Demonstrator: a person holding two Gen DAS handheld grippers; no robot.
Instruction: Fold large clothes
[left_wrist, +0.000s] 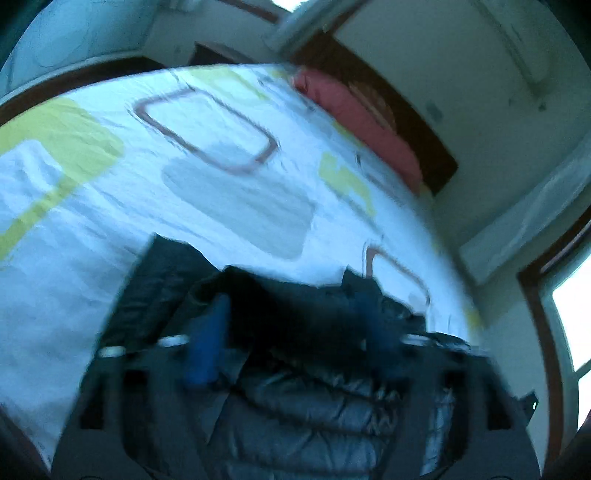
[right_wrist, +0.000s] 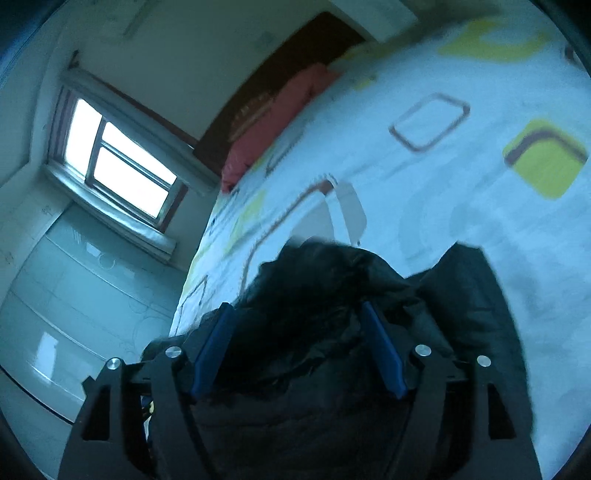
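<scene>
A black quilted puffer jacket (left_wrist: 303, 402) lies bunched on the bed just under both grippers; it also shows in the right wrist view (right_wrist: 325, 295). My left gripper (left_wrist: 295, 306) has its blue fingers (left_wrist: 210, 339) spread wide over the jacket's folds, nothing pinched between them. My right gripper (right_wrist: 295, 310) is also open, its blue fingers (right_wrist: 214, 347) apart on either side of the jacket's crumpled dark lining. Both views are blurred by motion.
The bed has a white sheet (left_wrist: 229, 177) with green, grey and brown rounded squares. A red pillow (left_wrist: 362, 118) lies against a dark wooden headboard (right_wrist: 258, 88). A window (right_wrist: 122, 166) and pale wardrobe doors (right_wrist: 74, 295) stand beside the bed's edge.
</scene>
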